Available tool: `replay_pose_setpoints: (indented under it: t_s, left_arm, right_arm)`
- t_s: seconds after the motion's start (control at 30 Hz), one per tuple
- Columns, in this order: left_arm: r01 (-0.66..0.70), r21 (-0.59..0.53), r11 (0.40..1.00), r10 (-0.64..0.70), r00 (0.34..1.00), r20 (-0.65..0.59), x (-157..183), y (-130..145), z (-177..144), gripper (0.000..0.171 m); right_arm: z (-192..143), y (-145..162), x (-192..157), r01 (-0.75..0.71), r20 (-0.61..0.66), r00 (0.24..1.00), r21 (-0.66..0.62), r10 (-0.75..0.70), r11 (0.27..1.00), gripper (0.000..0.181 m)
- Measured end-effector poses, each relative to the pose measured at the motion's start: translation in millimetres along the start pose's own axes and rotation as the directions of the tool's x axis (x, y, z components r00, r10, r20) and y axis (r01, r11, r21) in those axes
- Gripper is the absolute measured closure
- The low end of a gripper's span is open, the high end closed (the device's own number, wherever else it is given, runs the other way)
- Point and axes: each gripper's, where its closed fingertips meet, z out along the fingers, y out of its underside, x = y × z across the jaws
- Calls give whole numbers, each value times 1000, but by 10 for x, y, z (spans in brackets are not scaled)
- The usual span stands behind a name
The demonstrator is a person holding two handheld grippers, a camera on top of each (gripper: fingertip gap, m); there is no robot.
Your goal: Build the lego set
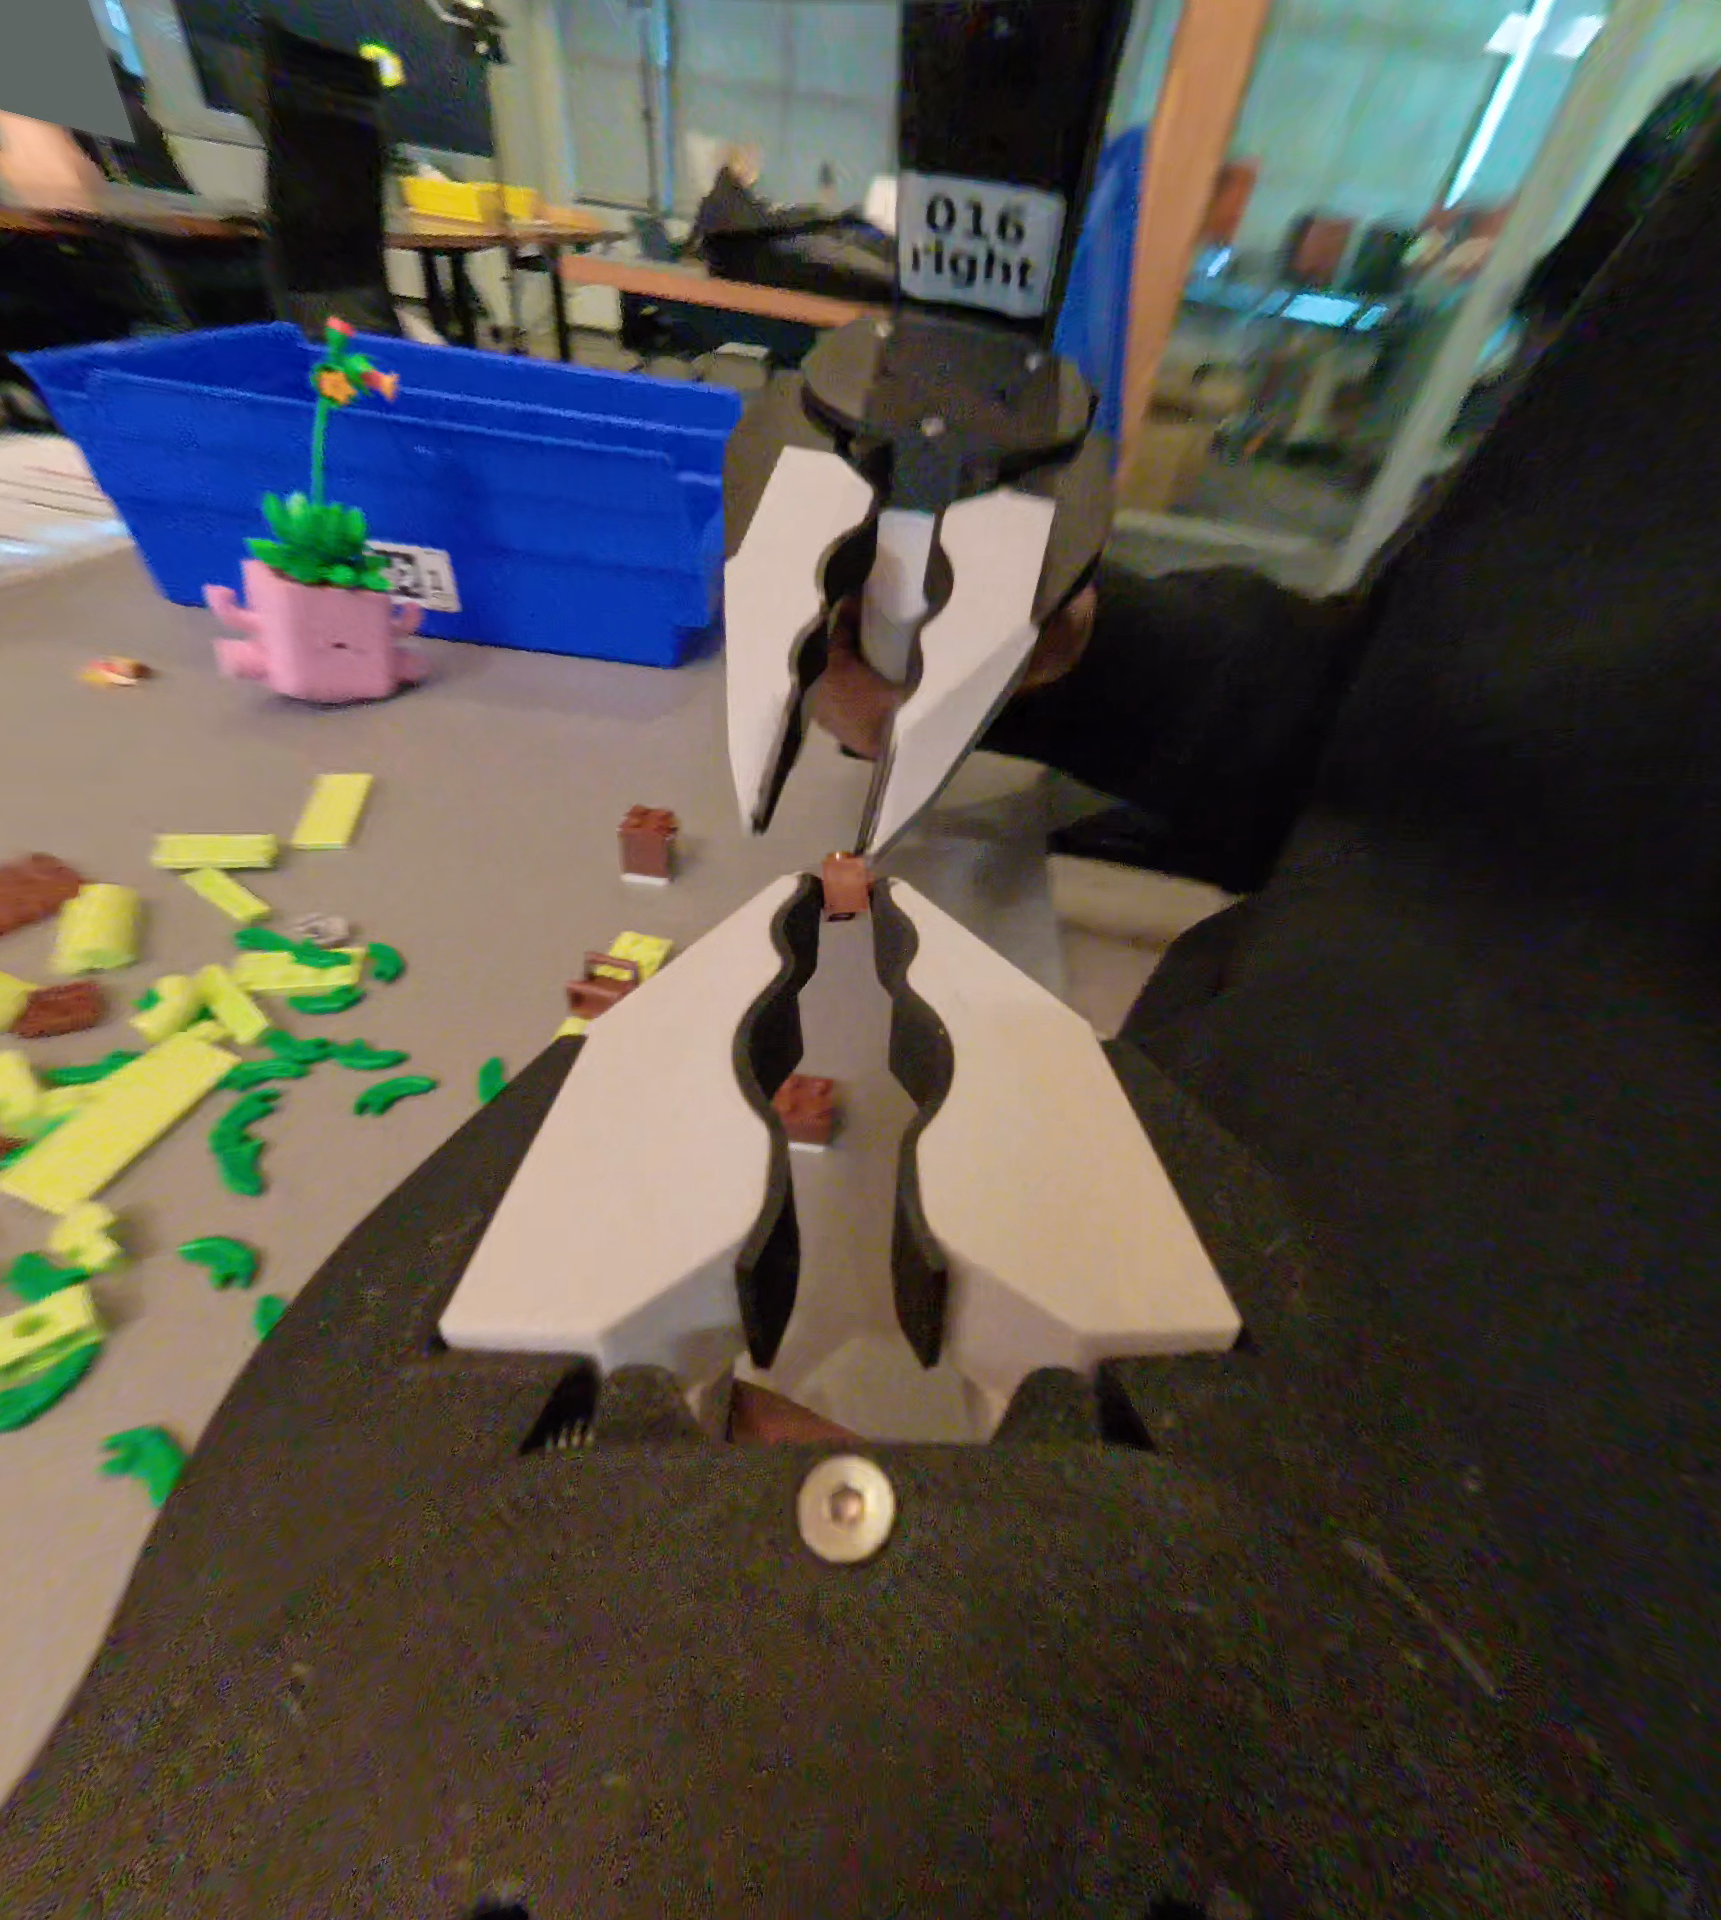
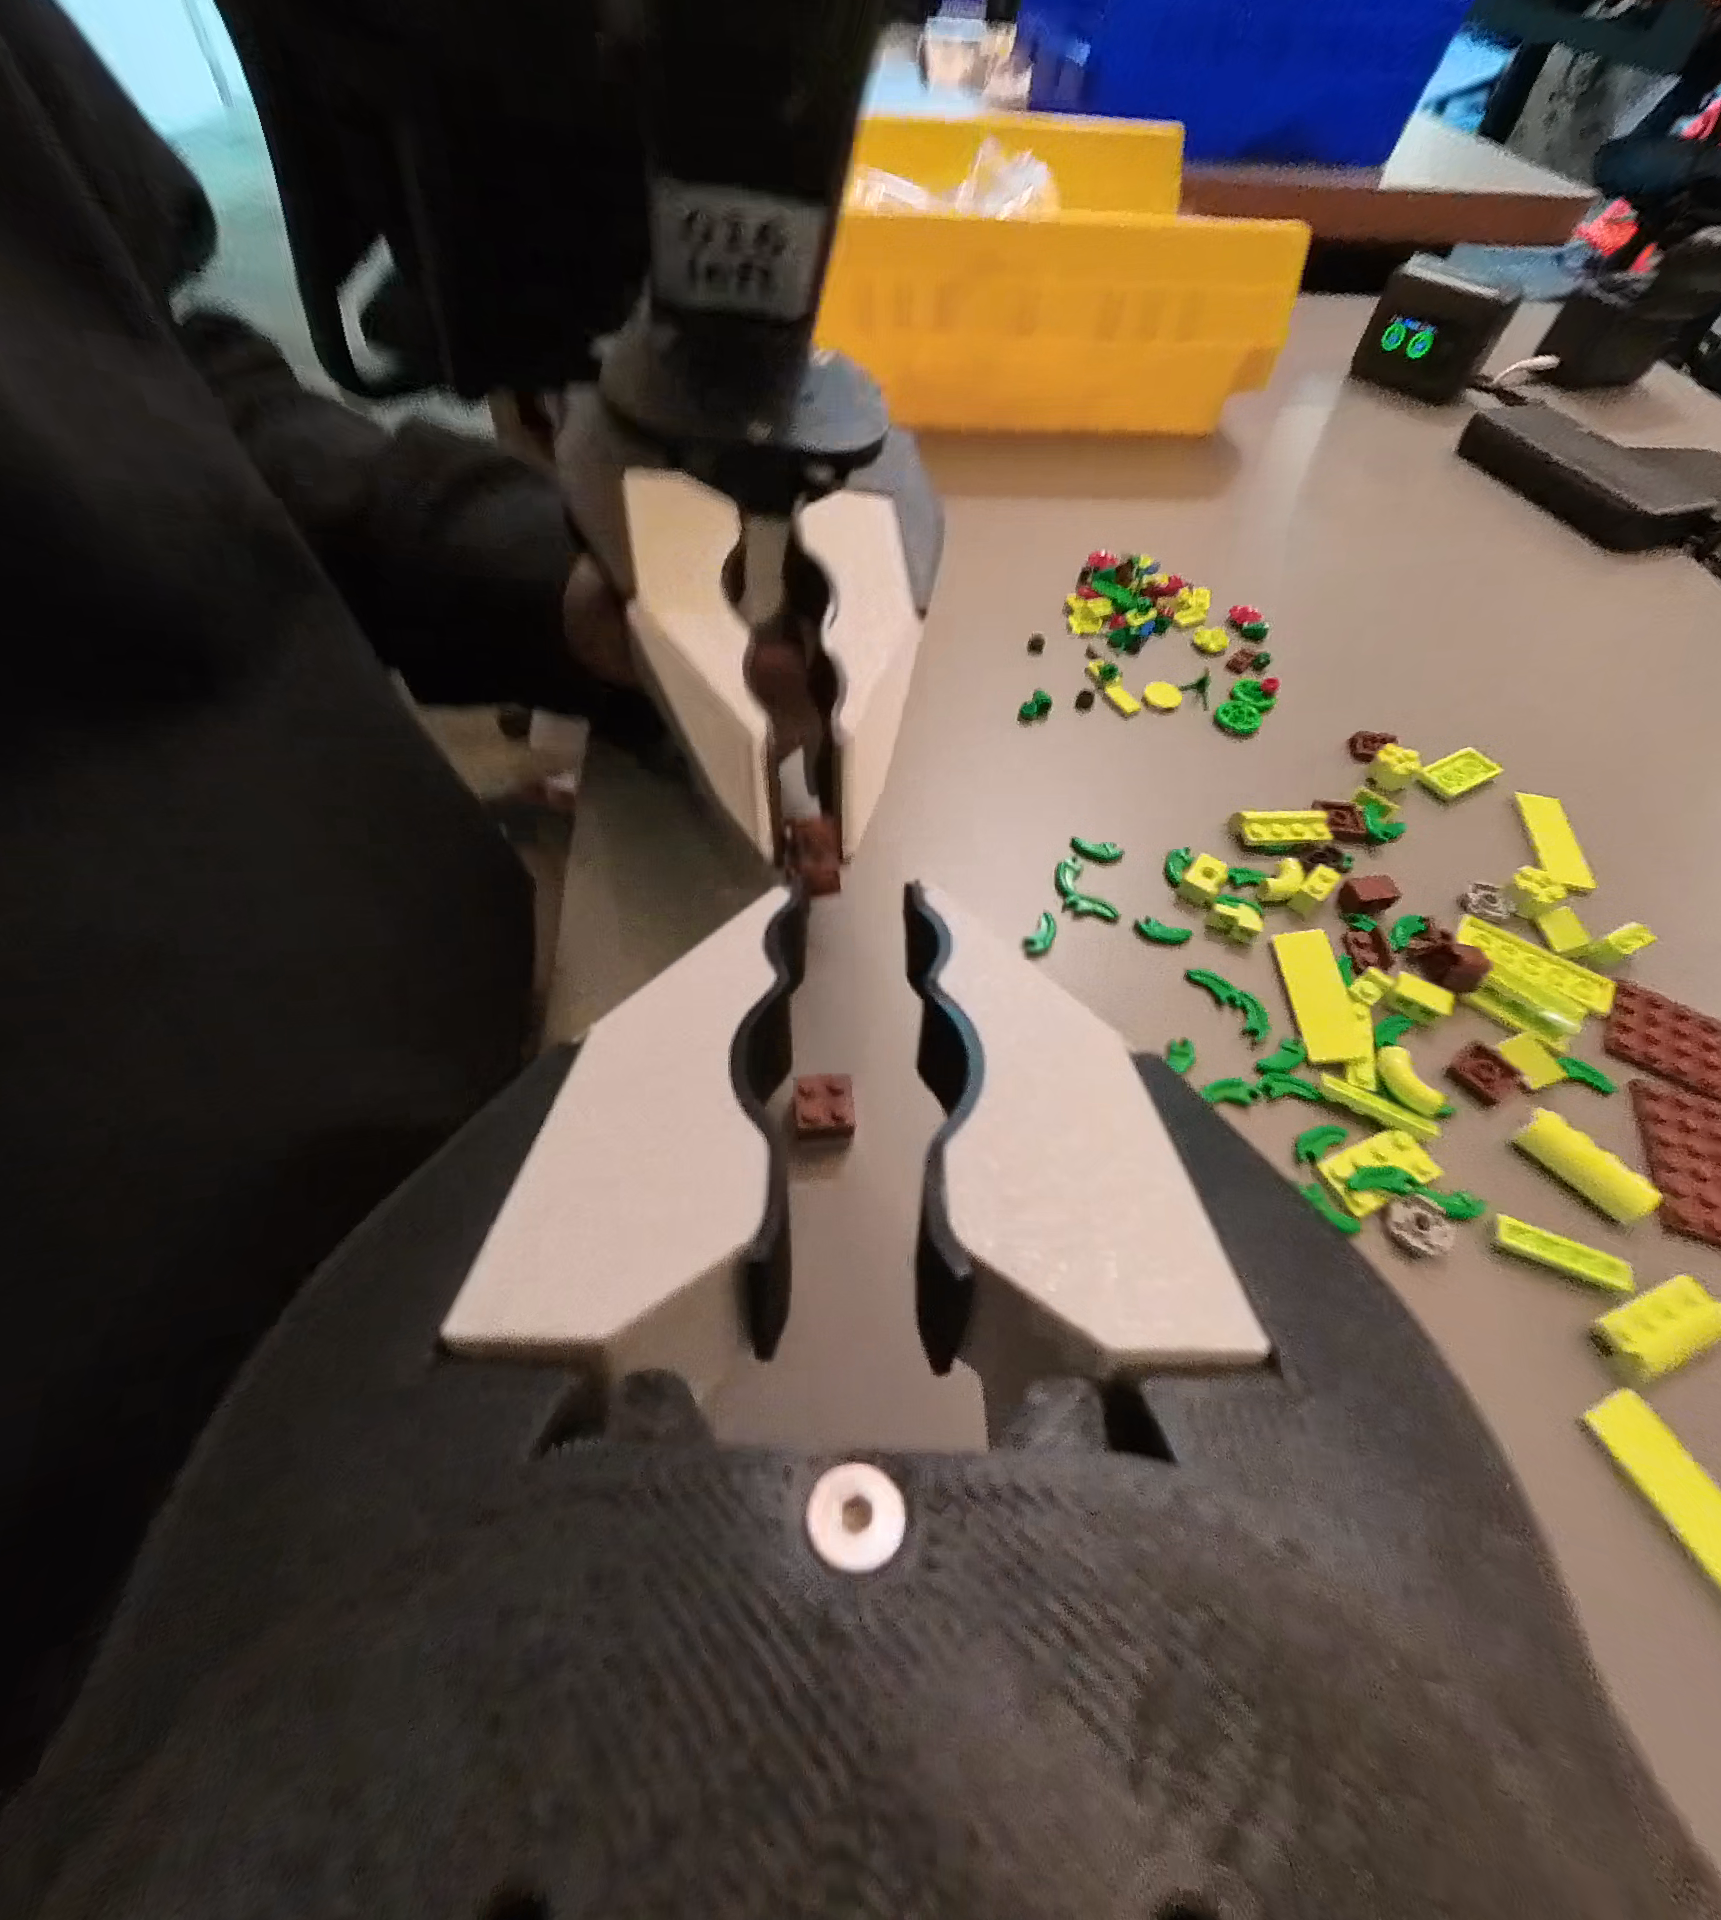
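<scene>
Assembly is under way: a small brown brick (image 1: 843, 891) is pinched by the left tongs (image 1: 843, 896); the right tongs (image 2: 854, 896), parted narrowly and empty, need closing onto it.

A grey table (image 1: 523, 748) carries a blue plastic bin (image 1: 482, 499) at its far edge in the left wrist view, and behind it stand wooden-topped tables on dark legs (image 1: 482, 244) holding yellow trays (image 1: 466, 197). To the right a pale wooden post (image 1: 1188, 208) rises beside glass partitions (image 1: 1375, 208) that catch reflections of long ceiling lights (image 1: 1505, 94). In the right wrist view a yellow bin (image 2: 1053, 312) sits on the table with a blue one (image 2: 1240, 73) behind, and a small black device with a green-lit display (image 2: 1427, 332) stands near flat dark foam blocks (image 2: 1604, 478) towards the right edge.
</scene>
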Motion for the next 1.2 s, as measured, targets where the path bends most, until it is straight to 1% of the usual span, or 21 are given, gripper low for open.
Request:
replay_pose_setpoints:
  t_s: [0.07, 0.13, 0.23, 0.37, 0.47, 0.57, 0.67, 0.7, 0.77, 0.83, 0.9, 0.97, 1.0, 1.07, 1.13, 1.17, 1.2]
  left_arm:
    - [65, 41, 997, -63, 997, -47, 7, -55, -45, 165]
    - [94, 43, 995, -90, 993, -73, 19, -57, -60, 165]
    - [95, 23, 995, -92, 992, -85, 42, -21, -39, 165]
    - [76, -1, 997, -76, 995, -61, 22, 27, -24, 165]
    - [121, 24, 992, -120, 992, -45, -41, -3, -31, 163]
    - [171, 49, 984, -170, 985, -28, -120, -23, -54, 153]
    - [206, 85, 975, -203, 978, -46, -142, -68, -88, 153]
    - [214, 90, 973, -210, 976, -48, -152, -74, -99, 153]
    - [214, 76, 974, -212, 977, -37, -177, -49, -111, 155]
    - [195, 22, 981, -195, 981, -6, -201, 26, -102, 154]
    - [170, -69, 983, -169, 985, 21, -194, 158, -58, 152]
    - [160, -177, 971, -158, 987, 27, -147, 322, 13, 152]
    - [163, -225, 961, -164, 986, 15, -103, 392, 52, 151]
    - [153, -307, 939, -149, 988, 35, -77, 515, 109, 149]
    - [119, -356, 927, -101, 992, 69, -88, 590, 136, 147]
    - [107, -370, 923, -80, 993, 89, -103, 613, 143, 146]
    - [100, -381, 919, -64, 992, 105, -117, 629, 147, 144]
  right_arm:
    - [7, 40, -27, 60, 8, 998, -61, -60, 996, 168]
    - [26, 25, -80, 90, 41, 995, -76, -87, 993, 168]
    - [70, -13, -133, 87, 89, 993, -73, -80, 994, 168]
    - [118, 53, -122, 68, 113, 992, -124, -54, 990, 172]
    - [110, 29, -69, 44, 86, 996, -112, -34, 993, 173]
    - [86, -45, -25, 4, 60, 998, -63, 0, 998, 173]
    - [82, -64, 22, -24, 23, 999, -38, 25, 999, 173]
    - [83, -39, 42, -16, 4, 1000, -50, 16, 999, 173]
    - [70, 59, 68, 3, -20, 1000, -113, -5, 994, 173]
    - [39, 188, 79, 9, -30, 999, -207, -16, 978, 173]
    - [6, 359, 59, 11, -23, 1000, -334, -20, 942, 173]
    - [-16, 538, 8, 34, -2, 999, -459, -40, 888, 173]
    - [-24, 630, -30, 51, 15, 999, -517, -50, 854, 173]
    - [-55, 833, -103, 89, 51, 996, -629, -73, 772, 173]
    - [-118, 1027, -124, 129, 73, 991, -719, -109, 683, 173]
    - [-142, 1093, -123, 147, 81, 988, -744, -130, 652, 173]
    - [-146, 1110, -126, 161, 86, 985, -746, -147, 646, 173]
